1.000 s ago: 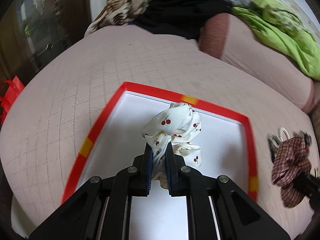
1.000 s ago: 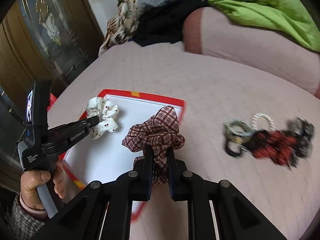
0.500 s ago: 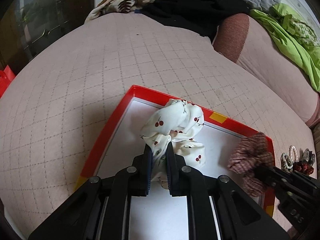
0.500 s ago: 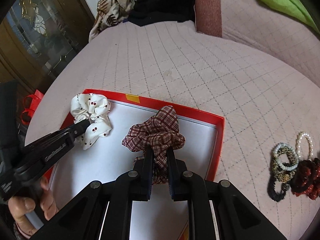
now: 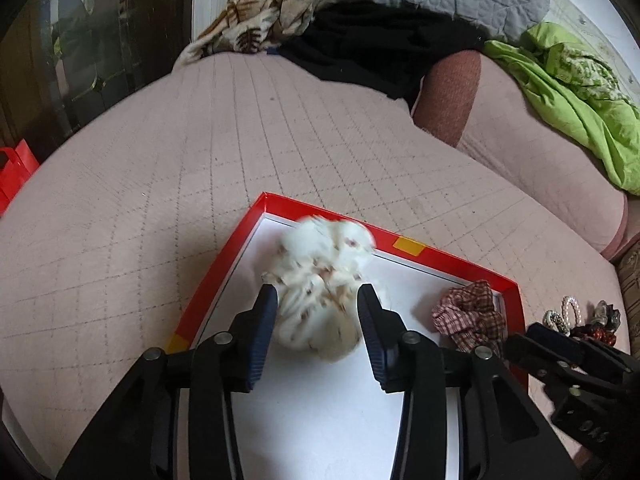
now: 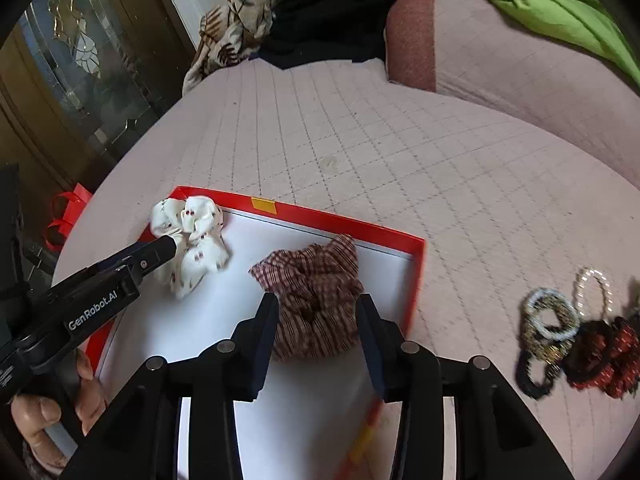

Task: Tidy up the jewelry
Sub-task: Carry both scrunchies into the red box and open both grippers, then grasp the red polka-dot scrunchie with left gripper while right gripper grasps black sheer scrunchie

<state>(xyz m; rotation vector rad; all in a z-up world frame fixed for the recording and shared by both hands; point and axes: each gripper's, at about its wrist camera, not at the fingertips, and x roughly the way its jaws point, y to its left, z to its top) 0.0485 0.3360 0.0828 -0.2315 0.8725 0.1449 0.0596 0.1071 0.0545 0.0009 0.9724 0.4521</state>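
Black fingers of the left gripper (image 5: 318, 300) stand spread, having just been opening, with the white cherry-print scrunchie (image 5: 324, 284) lying blurred between them on the white floor of the red-rimmed tray (image 5: 224, 272); the pads do not press on it. Its far end reaches the tray's far left corner. To the right of these fingers the plaid scrunchie (image 5: 470, 316) rests in the tray's far right corner.

From the right wrist view, the right gripper (image 6: 316, 304) likewise has its fingers parted, just opened, and the plaid scrunchie (image 6: 316, 300) sits loose between them on the tray floor, clear of both pads. Left of these fingers the left gripper's arm reaches in, held by a hand (image 6: 52, 408) at the lower left edge, its tip at the white scrunchie (image 6: 192, 240).

Right of the right fingers, outside the tray on the pink quilted bed (image 6: 400, 140), lies a cluster of bracelets and hair ties (image 6: 568, 340): beaded rings, a pearl loop, a black band and a dark red scrunchie, touching or overlapping one another.

Beyond the tray the quilt is bare up to a pink bolster (image 6: 500, 64), a black cloth (image 6: 328, 12), a leaf-print fabric (image 6: 236, 16) and a bright green cloth (image 6: 540, 0). A red bag (image 6: 64, 216) sits off the bed's left edge.
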